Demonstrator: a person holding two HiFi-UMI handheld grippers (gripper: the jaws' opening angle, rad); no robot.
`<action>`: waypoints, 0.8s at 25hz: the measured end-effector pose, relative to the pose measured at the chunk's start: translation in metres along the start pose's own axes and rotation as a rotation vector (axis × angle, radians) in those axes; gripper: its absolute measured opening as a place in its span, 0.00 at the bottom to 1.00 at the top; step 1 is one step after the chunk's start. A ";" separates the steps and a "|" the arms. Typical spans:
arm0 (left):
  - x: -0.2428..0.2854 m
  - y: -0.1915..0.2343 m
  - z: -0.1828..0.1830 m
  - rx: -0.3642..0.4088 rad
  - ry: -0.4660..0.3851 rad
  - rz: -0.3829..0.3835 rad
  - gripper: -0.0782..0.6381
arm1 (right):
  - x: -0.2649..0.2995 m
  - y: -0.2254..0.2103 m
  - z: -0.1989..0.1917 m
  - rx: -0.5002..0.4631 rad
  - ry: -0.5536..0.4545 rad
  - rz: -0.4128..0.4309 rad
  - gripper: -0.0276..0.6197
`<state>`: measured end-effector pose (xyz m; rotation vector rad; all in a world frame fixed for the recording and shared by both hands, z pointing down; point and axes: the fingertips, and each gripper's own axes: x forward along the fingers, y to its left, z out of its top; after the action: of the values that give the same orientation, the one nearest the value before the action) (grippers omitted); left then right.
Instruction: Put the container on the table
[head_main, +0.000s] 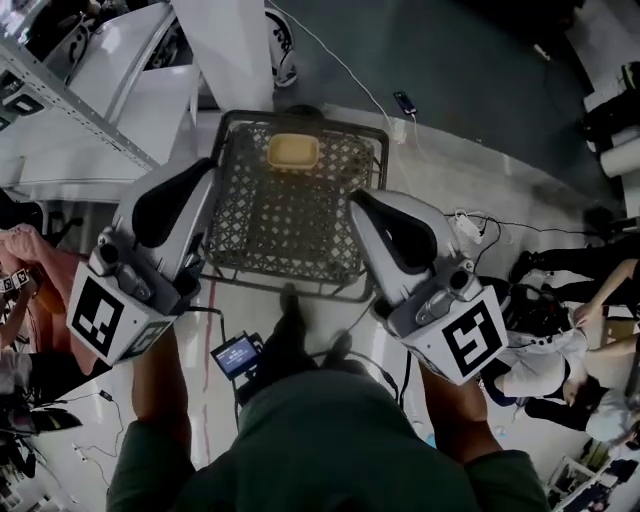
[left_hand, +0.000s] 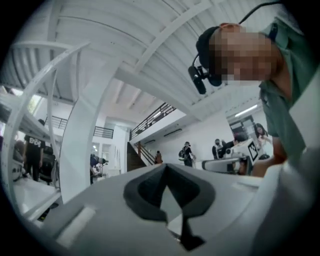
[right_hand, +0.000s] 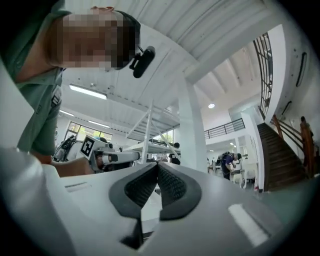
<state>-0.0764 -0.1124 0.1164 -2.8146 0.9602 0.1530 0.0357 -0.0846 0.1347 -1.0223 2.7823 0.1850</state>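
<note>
A pale yellow container (head_main: 292, 151) rests at the far edge of a low black lattice table (head_main: 290, 235) in the head view. Both grippers are held up near the camera, well above it and apart from it. My left gripper (head_main: 203, 170) hangs over the table's left edge, my right gripper (head_main: 357, 203) over its right side. In the left gripper view the left gripper (left_hand: 165, 168) points out into the hall, jaws together, nothing between them. The right gripper (right_hand: 157, 167) likewise has its ribbed pads (right_hand: 172, 185) closed on nothing. The container is hidden from both gripper views.
A white column (head_main: 228, 50) and white metal framing (head_main: 80, 100) stand behind and left of the table. Cables, a phone (head_main: 405, 102) and a small screen device (head_main: 237, 355) lie on the floor. People sit at right (head_main: 560, 345) and left (head_main: 30, 285). My feet (head_main: 290, 325) touch the table's near edge.
</note>
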 end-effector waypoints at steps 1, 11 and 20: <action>-0.009 -0.014 0.013 0.014 -0.009 0.002 0.11 | -0.011 0.010 0.014 -0.001 -0.017 0.003 0.05; -0.069 -0.137 0.094 0.153 -0.098 0.028 0.11 | -0.120 0.087 0.106 -0.116 -0.087 0.065 0.05; -0.101 -0.188 0.111 0.164 -0.140 0.063 0.11 | -0.167 0.123 0.124 -0.147 -0.093 0.097 0.05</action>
<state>-0.0457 0.1153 0.0449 -2.5894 0.9818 0.2624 0.0954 0.1355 0.0539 -0.8842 2.7683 0.4438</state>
